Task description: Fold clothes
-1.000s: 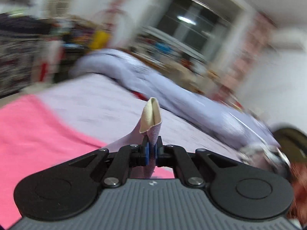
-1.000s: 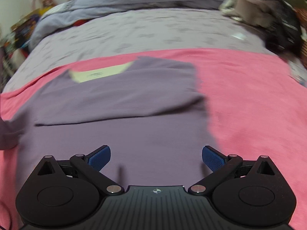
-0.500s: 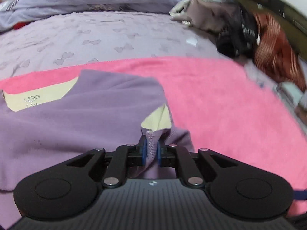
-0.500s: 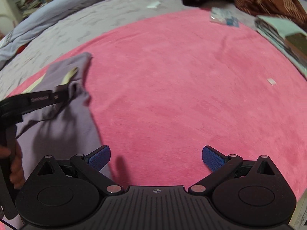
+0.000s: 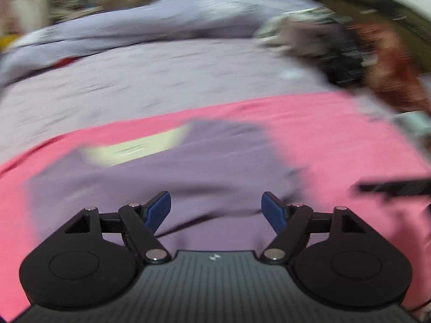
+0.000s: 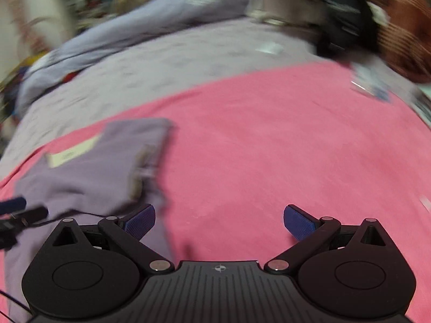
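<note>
A purple garment (image 5: 167, 172) with a cream neck lining (image 5: 137, 148) lies partly folded on a pink blanket (image 5: 336, 134). My left gripper (image 5: 216, 210) is open and empty just above the garment's near part. In the right wrist view the garment (image 6: 89, 169) lies at the left with a sleeve folded over it. My right gripper (image 6: 219, 220) is open and empty over the pink blanket (image 6: 269, 148), its left pad (image 6: 141, 220) at the garment's right edge. The left gripper's tip (image 6: 16, 212) shows at the far left. Both views are blurred.
A lilac bedsheet (image 5: 161, 80) and a rolled duvet (image 5: 161, 21) lie behind the blanket. A pile of dark and red clothes (image 5: 363, 62) sits at the back right. The right gripper's edge (image 5: 393, 185) shows at the right of the left wrist view.
My left gripper has let go of the sleeve cuff and opened, leaving the sleeve laid on the garment. My right gripper has swung back left toward the garment, still open.
</note>
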Tool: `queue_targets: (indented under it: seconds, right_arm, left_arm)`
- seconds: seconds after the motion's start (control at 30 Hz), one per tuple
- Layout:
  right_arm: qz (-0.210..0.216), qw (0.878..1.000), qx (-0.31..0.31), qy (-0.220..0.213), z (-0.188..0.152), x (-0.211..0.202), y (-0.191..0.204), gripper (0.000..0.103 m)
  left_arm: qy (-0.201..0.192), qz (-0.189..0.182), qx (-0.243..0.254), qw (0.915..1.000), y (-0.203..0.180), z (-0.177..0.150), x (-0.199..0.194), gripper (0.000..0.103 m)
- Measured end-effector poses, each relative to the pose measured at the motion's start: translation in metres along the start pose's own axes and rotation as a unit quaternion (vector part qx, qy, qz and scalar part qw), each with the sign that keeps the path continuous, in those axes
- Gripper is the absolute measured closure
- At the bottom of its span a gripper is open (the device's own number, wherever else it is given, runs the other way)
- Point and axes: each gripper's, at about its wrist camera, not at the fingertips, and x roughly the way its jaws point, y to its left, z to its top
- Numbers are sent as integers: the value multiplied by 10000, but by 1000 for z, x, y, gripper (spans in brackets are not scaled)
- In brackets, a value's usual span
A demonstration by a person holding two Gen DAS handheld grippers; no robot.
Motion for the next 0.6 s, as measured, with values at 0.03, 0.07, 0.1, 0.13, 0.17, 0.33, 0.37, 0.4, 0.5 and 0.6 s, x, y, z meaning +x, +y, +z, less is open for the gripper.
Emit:
queue_targets:
  seconds: [0.03, 0.07, 0.1, 0.13, 0.17, 0.33, 0.37, 0.4, 0.5, 0.6]
  right_arm:
    - [111, 9997, -233, -21, 3, 7, 13, 0]
    - [206, 9986, -479, -47, 6, 15, 28, 0]
    - [317, 9966, -750, -105, 9, 24, 44, 0]
    - [377, 9941, -993, -199, 12, 30, 59, 0]
    - [433, 9910, -1233, -295, 16, 36, 74, 0]
    - [-330, 9615, -2693, -445, 19, 80, 116, 0]
    - [-556, 9576, -2805, -342, 19, 91, 110, 0]
    - [-781, 9531, -2915, -238, 19, 102, 104, 0]
    - [-631, 9731, -2212, -118, 37, 97, 73, 0]
    - [-624, 9792, -1896, -367, 44, 74, 67, 0]
  left_arm:
    - [201, 403, 84, 9989, 12, -8, 7, 29]
    - [401, 812, 185, 9957, 23, -17, 14, 29]
    - [465, 1047, 183, 9932, 32, -21, 17, 29]
    - [499, 1245, 159, 9908, 41, -25, 20, 28]
    - [533, 1441, 135, 9880, 49, -29, 23, 28]
    - [584, 1940, -193, 9791, 74, -42, 17, 30]
    - [587, 2010, -272, 9775, 78, -44, 15, 30]
    - [590, 2079, -350, 9757, 82, -47, 13, 29]
    - [598, 2286, -585, 9699, 94, -54, 6, 29]
    - [196, 2313, -548, 9711, 93, -43, -3, 30]
